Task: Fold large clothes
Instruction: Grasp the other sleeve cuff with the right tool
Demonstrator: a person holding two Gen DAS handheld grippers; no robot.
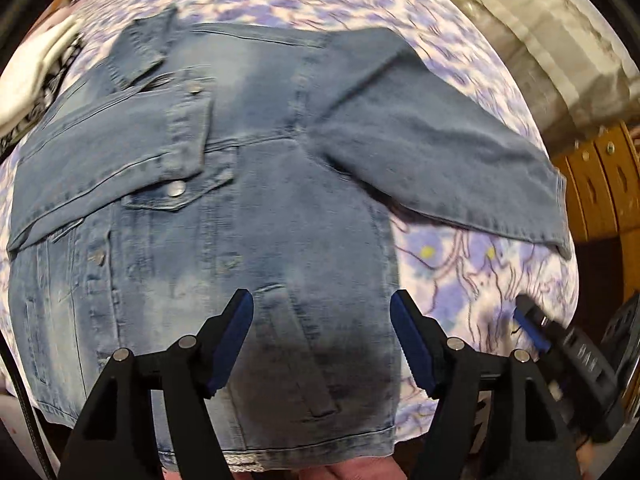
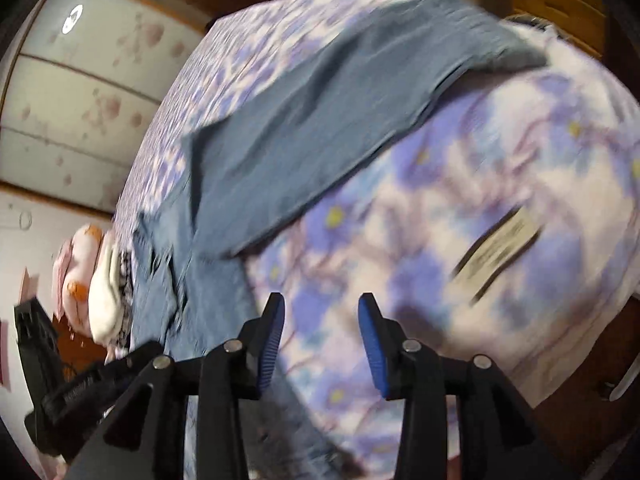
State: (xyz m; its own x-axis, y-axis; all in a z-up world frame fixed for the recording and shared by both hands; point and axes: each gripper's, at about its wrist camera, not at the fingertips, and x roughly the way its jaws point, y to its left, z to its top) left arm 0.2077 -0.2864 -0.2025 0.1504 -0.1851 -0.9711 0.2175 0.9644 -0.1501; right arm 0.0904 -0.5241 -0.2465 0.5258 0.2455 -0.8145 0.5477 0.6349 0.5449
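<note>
The faded blue denim jacket (image 1: 224, 208) lay spread flat on the bed with the purple-and-white flowered sheet (image 1: 472, 280), front side up, its collar (image 1: 140, 52) at the far end and its hem (image 1: 280, 444) nearest the left wrist camera, so the long axis ran away from that camera. One sleeve (image 1: 108, 160) was folded across the chest, its cuff just above a pocket flap with a metal button; the other sleeve (image 1: 440, 156) stretched out sideways over the sheet towards the bed's edge. The left hand-held gripper (image 1: 322, 344) hung above the lower part of the jacket with its blue-padded jaws apart and nothing between them. The right hand-held gripper (image 2: 322, 344) stood over bare sheet just beside the jacket's side edge, jaws likewise apart and empty; it showed blurred at the right edge of the left view. Open sheet lay between the outstretched sleeve and the hem, with a small white label (image 2: 500, 248) on it. A white garment with dark trim (image 1: 36, 76) sat beside the collar end, near a pink-and-orange soft toy (image 2: 78, 268). A brown wooden bed frame (image 1: 600, 184) bounded the side beyond the sleeve's cuff.
</note>
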